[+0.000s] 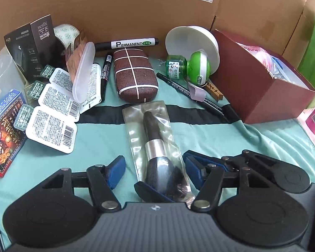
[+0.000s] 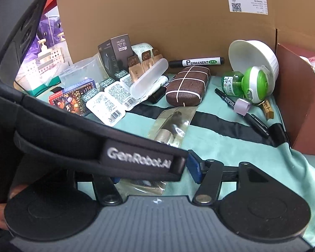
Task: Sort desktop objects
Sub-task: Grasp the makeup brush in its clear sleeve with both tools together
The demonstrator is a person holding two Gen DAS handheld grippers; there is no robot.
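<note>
A makeup brush (image 1: 156,147) in a clear plastic sleeve lies lengthwise on the teal cloth (image 1: 231,138), bristles toward me. My left gripper (image 1: 156,172) straddles its bristle end, and both blue pads (image 1: 117,172) stand clear of the sleeve, so it is open. One of the right gripper's fingers (image 1: 153,193) lies under the bristle end. In the right wrist view the right gripper (image 2: 154,178) also straddles the brush's sleeve (image 2: 172,124). Its right pad is apart from the sleeve. The left gripper's strap (image 2: 136,157) hides the other pad.
Behind the brush lie a brown glasses case (image 1: 134,75), a permanent marker (image 1: 128,43), black pens (image 1: 178,85) and a green repellent bottle (image 1: 189,67) against a tipped white bowl (image 1: 191,42). White blister packs (image 1: 52,109) and a card box (image 1: 4,132) sit left. A maroon box (image 1: 258,88) stands right, below a cardboard wall (image 1: 126,4).
</note>
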